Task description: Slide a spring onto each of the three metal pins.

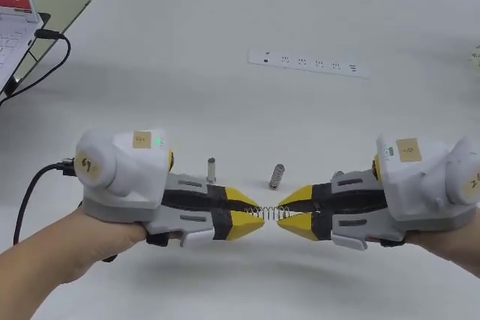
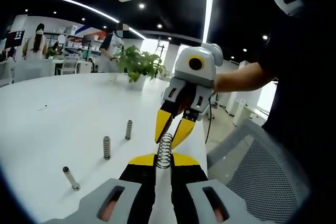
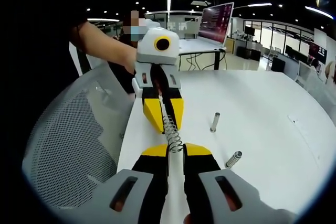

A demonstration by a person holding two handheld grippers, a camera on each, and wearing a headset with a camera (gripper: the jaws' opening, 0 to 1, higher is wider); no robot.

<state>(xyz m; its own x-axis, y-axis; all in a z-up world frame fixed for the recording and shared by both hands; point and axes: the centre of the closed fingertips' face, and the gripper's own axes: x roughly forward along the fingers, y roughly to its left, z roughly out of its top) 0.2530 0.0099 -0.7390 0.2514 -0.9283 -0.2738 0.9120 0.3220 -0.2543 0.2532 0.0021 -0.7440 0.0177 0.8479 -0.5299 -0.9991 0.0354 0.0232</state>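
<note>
A small steel spring [image 1: 271, 213] hangs level above the white table, stretched between my two grippers. The left gripper [image 1: 257, 213] is shut on its left end and the right gripper [image 1: 282, 212] is shut on its right end, tips facing each other. In the left gripper view the spring [image 2: 165, 149] rises from my own jaws [image 2: 164, 159] to the right gripper [image 2: 169, 140]. Just behind stand a bare metal pin [image 1: 211, 170] and a pin wearing a spring [image 1: 277, 176]. The left gripper view shows the bare pin [image 2: 71, 178] and two sprung pins [image 2: 106, 147] [image 2: 128, 129].
A white power strip [image 1: 307, 62] lies further back on the table [image 1: 187, 80]. A laptop [image 1: 15, 5] and a black cable [image 1: 45, 58] sit at the far left. A grey mesh chair [image 3: 68, 145] stands at the table's near edge.
</note>
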